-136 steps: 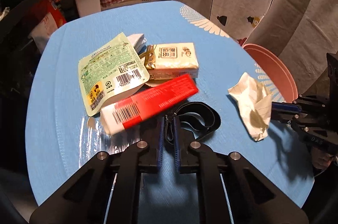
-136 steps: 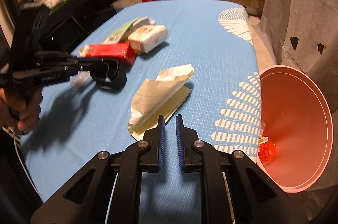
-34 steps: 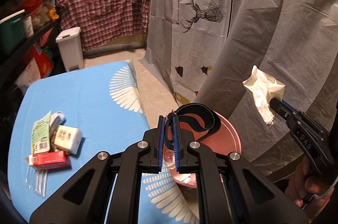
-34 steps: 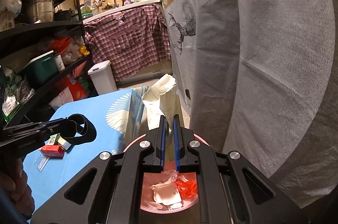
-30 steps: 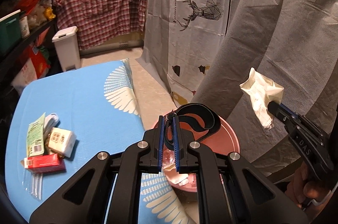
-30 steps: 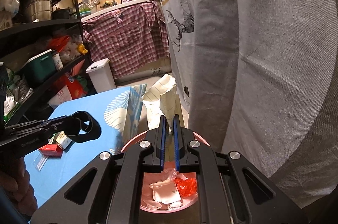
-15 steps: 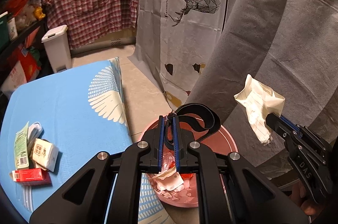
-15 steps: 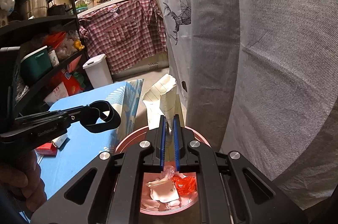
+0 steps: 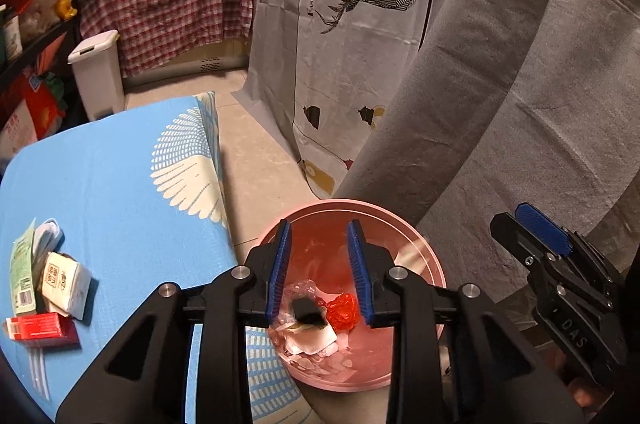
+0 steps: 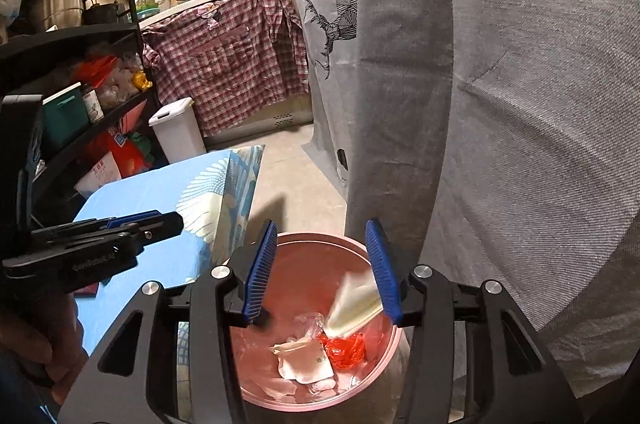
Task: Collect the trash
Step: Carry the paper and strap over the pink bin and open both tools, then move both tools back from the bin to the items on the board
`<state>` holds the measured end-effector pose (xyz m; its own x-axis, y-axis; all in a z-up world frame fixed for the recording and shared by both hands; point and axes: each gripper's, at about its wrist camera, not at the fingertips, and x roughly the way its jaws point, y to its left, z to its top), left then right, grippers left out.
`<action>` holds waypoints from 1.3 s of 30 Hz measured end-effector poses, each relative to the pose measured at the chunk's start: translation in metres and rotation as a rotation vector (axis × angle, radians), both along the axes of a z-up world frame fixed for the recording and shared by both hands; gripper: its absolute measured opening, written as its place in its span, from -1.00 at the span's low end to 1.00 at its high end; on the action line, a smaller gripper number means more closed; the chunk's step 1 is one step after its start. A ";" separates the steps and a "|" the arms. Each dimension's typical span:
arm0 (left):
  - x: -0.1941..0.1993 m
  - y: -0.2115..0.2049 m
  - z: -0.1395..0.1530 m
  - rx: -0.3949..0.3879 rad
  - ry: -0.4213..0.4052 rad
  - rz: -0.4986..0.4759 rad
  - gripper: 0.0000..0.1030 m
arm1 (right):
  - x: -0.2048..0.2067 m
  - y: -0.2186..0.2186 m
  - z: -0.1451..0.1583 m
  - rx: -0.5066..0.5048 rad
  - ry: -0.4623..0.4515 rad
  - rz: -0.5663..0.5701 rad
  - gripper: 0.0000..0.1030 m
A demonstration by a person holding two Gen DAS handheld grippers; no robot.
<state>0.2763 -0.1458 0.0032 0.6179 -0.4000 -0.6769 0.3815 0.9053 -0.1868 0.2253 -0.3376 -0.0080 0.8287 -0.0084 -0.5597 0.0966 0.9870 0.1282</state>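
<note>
Both hand-held grippers, left (image 9: 319, 266) and right (image 10: 324, 270), have just been opening, spread and empty; the falling cream crumpled paper (image 10: 354, 308), lower right, could catch the round pink plastic bin's (image 10: 308, 238) rim.

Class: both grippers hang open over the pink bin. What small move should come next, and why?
Probably swing the left gripper back toward the red box on the blue table: its jaws have just opened with nothing between them, and packets remain beside the pink bin.

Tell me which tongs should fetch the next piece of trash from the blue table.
Left. The left tongs hang open and empty on the table side of the pink bin, nearer the red box. The right tongs sit on the bin's far side.
</note>
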 end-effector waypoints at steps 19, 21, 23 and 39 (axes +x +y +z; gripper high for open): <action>-0.064 0.130 0.060 0.072 -0.137 0.120 -0.43 | -0.035 0.029 0.024 -0.043 -0.093 0.107 -0.08; -0.068 0.156 0.067 0.089 -0.154 0.143 -0.43 | -0.040 0.037 0.027 -0.047 -0.097 0.140 -0.08; -0.069 0.183 0.073 0.104 -0.170 0.175 -0.43 | -0.041 0.044 0.030 -0.046 -0.094 0.162 -0.11; -0.039 0.336 0.017 0.055 -0.069 0.476 -0.54 | -0.009 0.129 0.013 -0.021 -0.034 0.384 -0.59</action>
